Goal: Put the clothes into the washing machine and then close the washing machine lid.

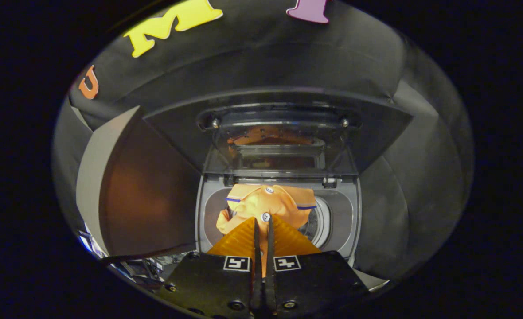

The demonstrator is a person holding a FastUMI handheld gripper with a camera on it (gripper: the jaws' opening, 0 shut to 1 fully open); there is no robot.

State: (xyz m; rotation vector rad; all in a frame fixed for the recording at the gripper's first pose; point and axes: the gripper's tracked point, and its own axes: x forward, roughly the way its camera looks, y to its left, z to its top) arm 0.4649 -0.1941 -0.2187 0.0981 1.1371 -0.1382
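Here, gripper (pixel 262 226) jaws pinched on orange shirt (pixel 266 204), garment bunched just ahead, above open washing machine (pixel 345 221) drum.

So the orange shirt (pixel 268 204) with white buttons and thin blue trim hangs bunched up right at the tips of the fingers (pixel 243 237), which are nearly closed and pinching its fabric between them. Just beyond and below it is the washing machine (pixel 210 208), a grey top-loader with its round drum open. Its clear lid (pixel 279 146) stands raised past the fingers, reflecting orange.
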